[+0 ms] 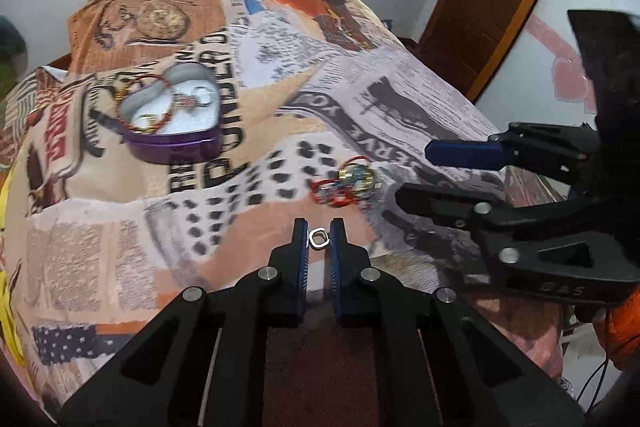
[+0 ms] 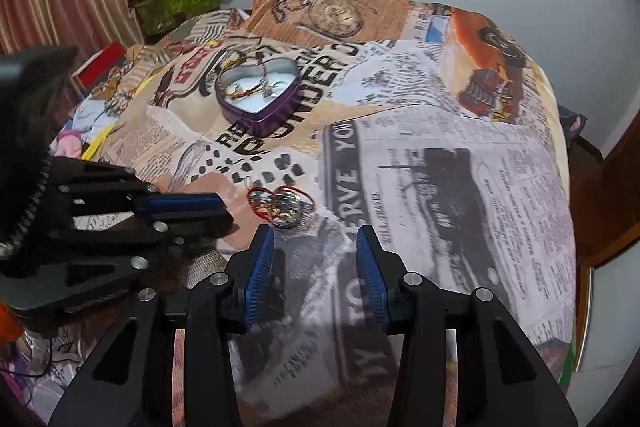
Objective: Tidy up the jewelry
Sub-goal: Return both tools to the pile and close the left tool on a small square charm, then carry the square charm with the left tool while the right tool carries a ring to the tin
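Your left gripper (image 1: 319, 239) sits nearest the lens, its blue pads nipped in on a small silver ring (image 1: 319, 238) that lies on the printed bedspread (image 1: 168, 259). From the left wrist view the ring appears to be caught between the two tips, close to their very ends, so treat the hold as thin. Lift it straight and slowly, keep the squeeze steady, and do not roll the wrist, or the ring may pop out sideways and vanish into the busy print.

Carry it to the purple heart-shaped tin (image 1: 176, 115), which stands open well beyond the tips and to the left, already holding a beaded bracelet and some rings. Bring the tips over the white inside before you let go, low enough that the ring does not bounce off the rim.

That ring has no real long axis; it looks to lie nearly flat with its opening facing up toward the camera, and the pads bear on opposite sides of the band.

Your right gripper (image 2: 316, 243) hangs with its jaws apart and nothing between them, just short of the red and gold bangle cluster (image 2: 280, 205). Hold it clear of the left hand's path, and take the cluster afterwards
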A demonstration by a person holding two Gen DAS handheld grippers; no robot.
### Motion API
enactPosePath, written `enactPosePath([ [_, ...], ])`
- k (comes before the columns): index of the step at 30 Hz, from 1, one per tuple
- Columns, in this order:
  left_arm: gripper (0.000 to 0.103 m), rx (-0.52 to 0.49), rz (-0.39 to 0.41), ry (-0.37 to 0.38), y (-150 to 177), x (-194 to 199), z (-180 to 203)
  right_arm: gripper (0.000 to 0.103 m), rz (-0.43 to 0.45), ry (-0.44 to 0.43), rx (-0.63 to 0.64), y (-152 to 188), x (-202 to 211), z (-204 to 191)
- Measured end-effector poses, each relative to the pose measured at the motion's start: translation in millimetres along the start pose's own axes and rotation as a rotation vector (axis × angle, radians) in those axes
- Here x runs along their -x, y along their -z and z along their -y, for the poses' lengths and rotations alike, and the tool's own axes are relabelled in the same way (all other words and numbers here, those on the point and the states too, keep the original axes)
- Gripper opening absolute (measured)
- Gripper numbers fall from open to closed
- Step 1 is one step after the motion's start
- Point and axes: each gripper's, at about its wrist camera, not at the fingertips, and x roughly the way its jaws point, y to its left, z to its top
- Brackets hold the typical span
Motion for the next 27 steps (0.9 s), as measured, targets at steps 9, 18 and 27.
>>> enactPosePath([
  [9,0.009,0.012,0.017,-0.01,7.3,10.3,-13.2,0.032,-0.015,-0.016,0.022,-12.1,-17.6,-11.5],
  [18,0.009,0.006,0.029,-0.011,8.9,11.2,-7.7,0.02,-0.047,-0.032,0.015,-13.1,-24.8,-9.6],
  [27,0.009,0.013,0.079,-0.03,0.8,33.2,-10.4,0.02,0.01,-0.023,-0.011,-11.7,-0.5,-7.8],
])
